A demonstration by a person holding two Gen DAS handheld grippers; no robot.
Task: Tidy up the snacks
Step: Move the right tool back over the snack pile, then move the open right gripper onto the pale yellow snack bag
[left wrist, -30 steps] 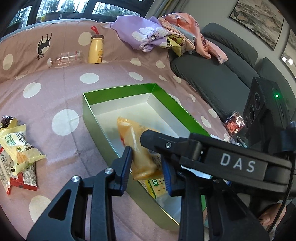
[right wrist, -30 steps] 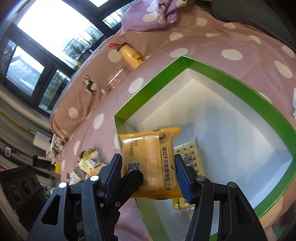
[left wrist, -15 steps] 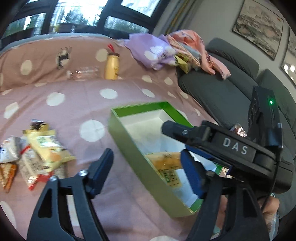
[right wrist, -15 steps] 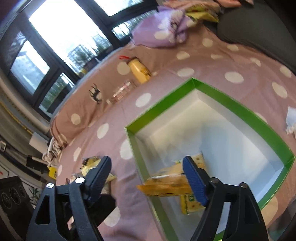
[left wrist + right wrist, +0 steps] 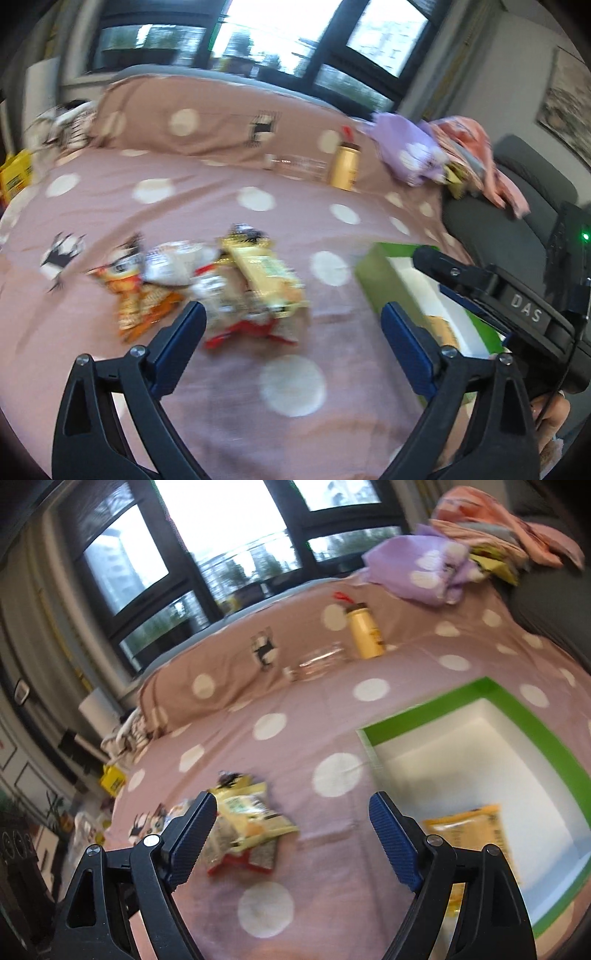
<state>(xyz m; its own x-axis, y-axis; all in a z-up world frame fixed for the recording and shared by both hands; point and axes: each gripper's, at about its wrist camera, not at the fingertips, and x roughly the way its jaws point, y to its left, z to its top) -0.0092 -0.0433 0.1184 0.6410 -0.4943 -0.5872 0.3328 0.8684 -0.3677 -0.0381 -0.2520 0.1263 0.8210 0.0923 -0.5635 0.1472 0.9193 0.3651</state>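
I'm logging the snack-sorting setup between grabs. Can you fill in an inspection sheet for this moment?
Surface: pink polka-dot bedspread.
Job's things: green box holding an orange packet; snack pile loose beside it.
Clutter: yellow bottle, clear bottle, crumpled purple cloth.
Grippers: left gripper and right gripper both opening, nothing between the jaws.
Cables: nothing seen.
Surroundings: windows, dark sofa.

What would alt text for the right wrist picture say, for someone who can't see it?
An empty, opening gripper hangs over a pink polka-dot bedspread, between a heap of snack packets on its left and a green-rimmed white box on its right holding a yellow snack packet. Behind stand a yellow bottle and dark-framed windows.
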